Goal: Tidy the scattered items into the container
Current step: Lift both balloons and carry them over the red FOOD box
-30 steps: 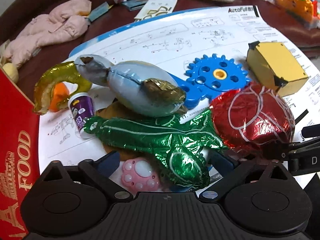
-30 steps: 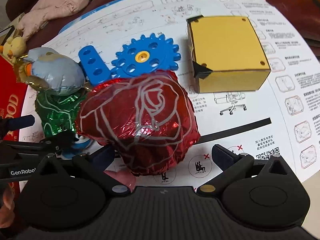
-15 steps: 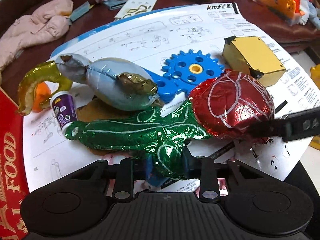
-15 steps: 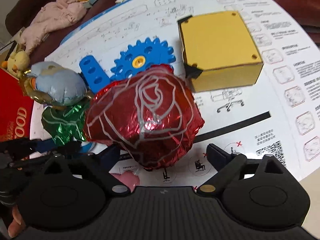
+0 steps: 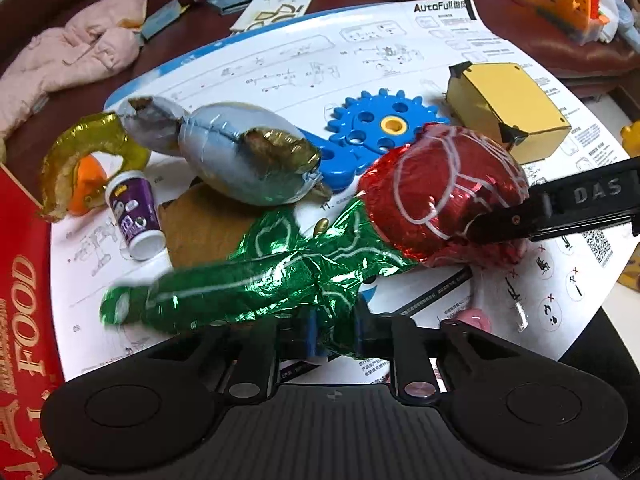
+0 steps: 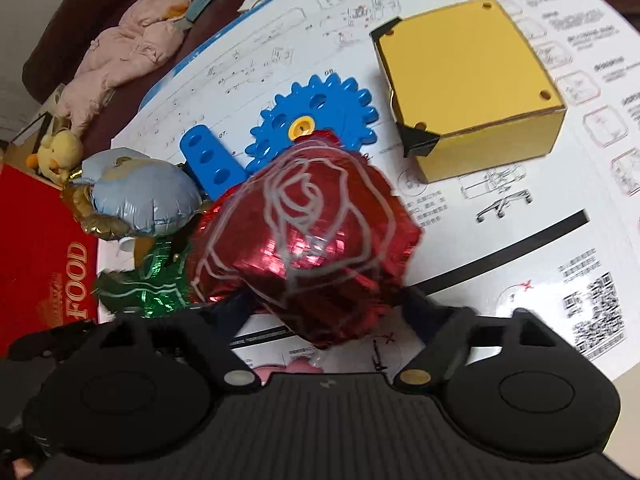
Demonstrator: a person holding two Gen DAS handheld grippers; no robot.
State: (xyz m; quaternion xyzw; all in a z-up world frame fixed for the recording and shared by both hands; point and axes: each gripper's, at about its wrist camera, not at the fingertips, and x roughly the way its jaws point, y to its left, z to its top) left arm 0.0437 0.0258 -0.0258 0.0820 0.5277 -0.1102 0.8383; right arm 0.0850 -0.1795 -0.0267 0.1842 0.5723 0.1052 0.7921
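A foil rose balloon lies on the white instruction sheet (image 5: 360, 52), with a red head (image 5: 440, 192) and a green stem (image 5: 248, 284). My left gripper (image 5: 334, 334) is closing, and its blue pads pinch the green stem near its middle. My right gripper (image 6: 332, 308) is closing too, with the red head (image 6: 312, 240) between its fingers and touching both. One right finger (image 5: 504, 220) dents the head's side. The red FOOD box (image 5: 20, 300) stands at the left edge.
A pale blue foil balloon (image 5: 240, 160), a gold foil balloon (image 5: 64, 168), a small purple bottle (image 5: 134, 216), a blue gear (image 5: 384, 124) and a yellow box (image 5: 508, 112) lie around the rose. Pink cloth (image 5: 68, 56) and more clutter sit further back.
My left jaws came together on the green stem. My right jaws narrowed onto the red head. The stem has bunched up and shifted a little.
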